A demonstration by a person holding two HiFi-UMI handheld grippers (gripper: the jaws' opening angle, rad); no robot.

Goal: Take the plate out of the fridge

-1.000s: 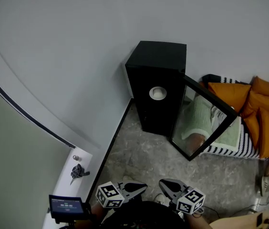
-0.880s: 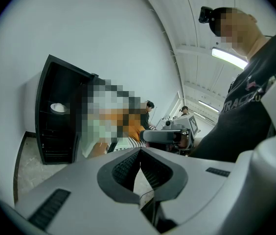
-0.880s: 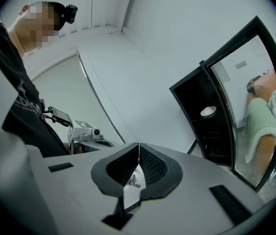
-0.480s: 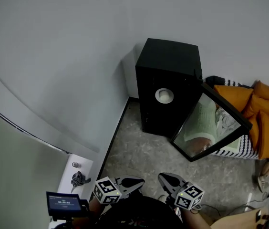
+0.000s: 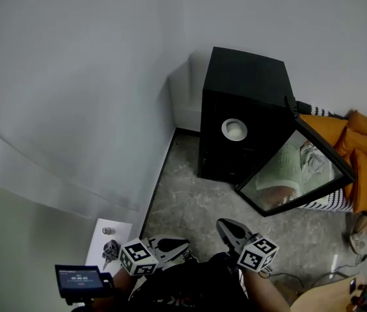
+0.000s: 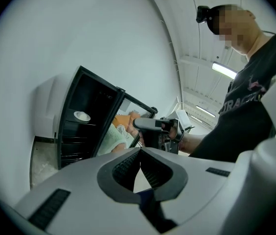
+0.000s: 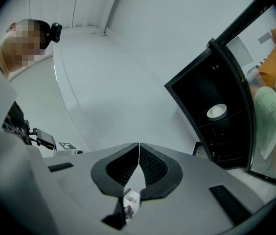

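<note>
The white plate (image 5: 234, 129) sits on an upper shelf inside the black fridge (image 5: 248, 90), whose glass door (image 5: 299, 174) stands open to the right. The left tongs (image 5: 185, 242) and right tongs (image 5: 221, 223) are both closed and empty. They are held low over the floor (image 5: 190, 194), with the plate well ahead of them.

The left hand-held gripper (image 6: 139, 150) and right hand-held gripper (image 7: 138, 145) are pale grey with dark ribbed pads (image 6: 125, 169) and black-and-white marker cubes (image 5: 138, 258). The person's T-shirt (image 6: 245, 126) is black
</note>
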